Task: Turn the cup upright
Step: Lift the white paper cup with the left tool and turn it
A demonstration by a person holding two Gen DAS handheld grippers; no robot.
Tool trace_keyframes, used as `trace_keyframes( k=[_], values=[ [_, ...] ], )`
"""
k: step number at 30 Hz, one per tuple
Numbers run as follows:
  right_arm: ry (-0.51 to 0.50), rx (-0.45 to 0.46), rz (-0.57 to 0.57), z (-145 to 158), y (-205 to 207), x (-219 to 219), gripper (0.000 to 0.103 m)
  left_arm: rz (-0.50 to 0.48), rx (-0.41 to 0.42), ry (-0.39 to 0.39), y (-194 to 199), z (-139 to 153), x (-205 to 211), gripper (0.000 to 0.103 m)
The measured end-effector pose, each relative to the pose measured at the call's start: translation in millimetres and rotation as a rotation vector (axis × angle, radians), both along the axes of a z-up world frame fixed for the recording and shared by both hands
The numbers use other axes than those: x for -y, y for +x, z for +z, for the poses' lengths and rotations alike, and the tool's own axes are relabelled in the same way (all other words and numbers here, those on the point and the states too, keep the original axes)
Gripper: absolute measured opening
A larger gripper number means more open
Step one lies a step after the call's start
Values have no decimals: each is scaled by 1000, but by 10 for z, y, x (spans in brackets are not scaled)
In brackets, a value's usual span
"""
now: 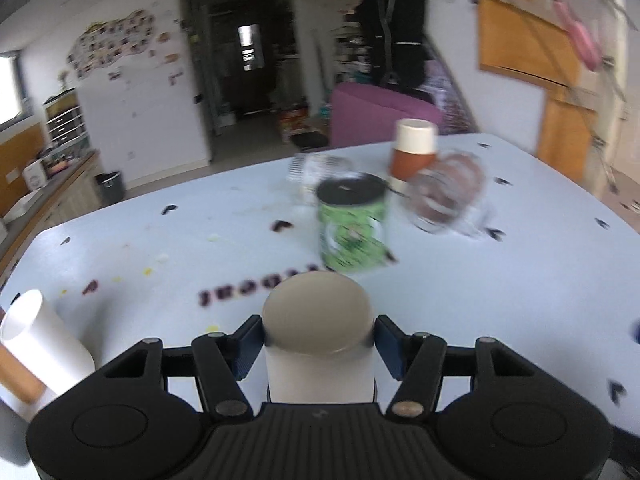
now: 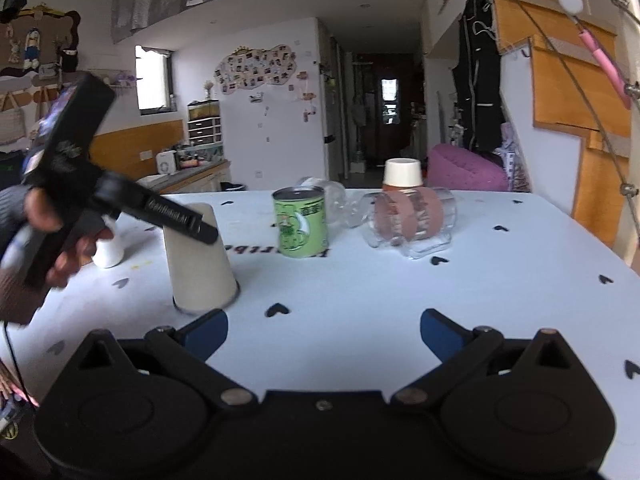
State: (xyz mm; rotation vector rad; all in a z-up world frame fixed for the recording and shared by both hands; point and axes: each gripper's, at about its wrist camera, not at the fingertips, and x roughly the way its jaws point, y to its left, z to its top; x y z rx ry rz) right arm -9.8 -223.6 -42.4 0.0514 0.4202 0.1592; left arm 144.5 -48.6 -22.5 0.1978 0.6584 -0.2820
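Observation:
A beige paper cup stands upside down on the white table, its closed base up. My left gripper is shut on it near the base, blue pads on both sides. In the right wrist view the same cup stands mouth down at the left, with the left gripper held by a hand at its upper part. My right gripper is open and empty, low over the table's near side.
A green can stands mid-table, also in the left wrist view. A clear glass mug lies on its side beside an upside-down brown and white cup. A white cup lies at the left.

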Motion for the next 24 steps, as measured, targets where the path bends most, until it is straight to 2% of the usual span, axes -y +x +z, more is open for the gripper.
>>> trace_keyframes(
  k=[6, 8, 11, 13, 14, 15, 16, 20, 21, 24],
  values=[
    [8, -37, 109, -106, 11, -174, 102, -42, -22, -50, -359, -6, -55, 62],
    [21, -55, 170, -146, 33, -259, 95, -48, -31, -51, -380, 6, -45, 62],
    [54, -84, 278, -177, 73, -397, 77, -53, -17, -50, -380, 43, -21, 65],
    [97, -112, 382, -212, 124, -486, 55, -49, 3, -57, -354, 80, -32, 68],
    [124, -132, 431, -240, 167, -537, 48, -49, 8, -61, -332, 99, -40, 68],
    [155, -161, 483, -270, 221, -589, 35, -49, 7, -69, -305, 110, -50, 68],
    [174, -183, 525, -296, 273, -642, 25, -50, 6, -76, -294, 120, -65, 68],
    [158, -222, 582, -388, 446, -929, 17, -64, -13, -110, -250, 110, -110, 64],
    [156, -228, 583, -415, 493, -991, 12, -71, -16, -124, -258, 110, -127, 58],
    [149, -240, 547, -480, 617, -1102, 9, -80, -11, -130, -331, 117, -175, 57]
  ],
)
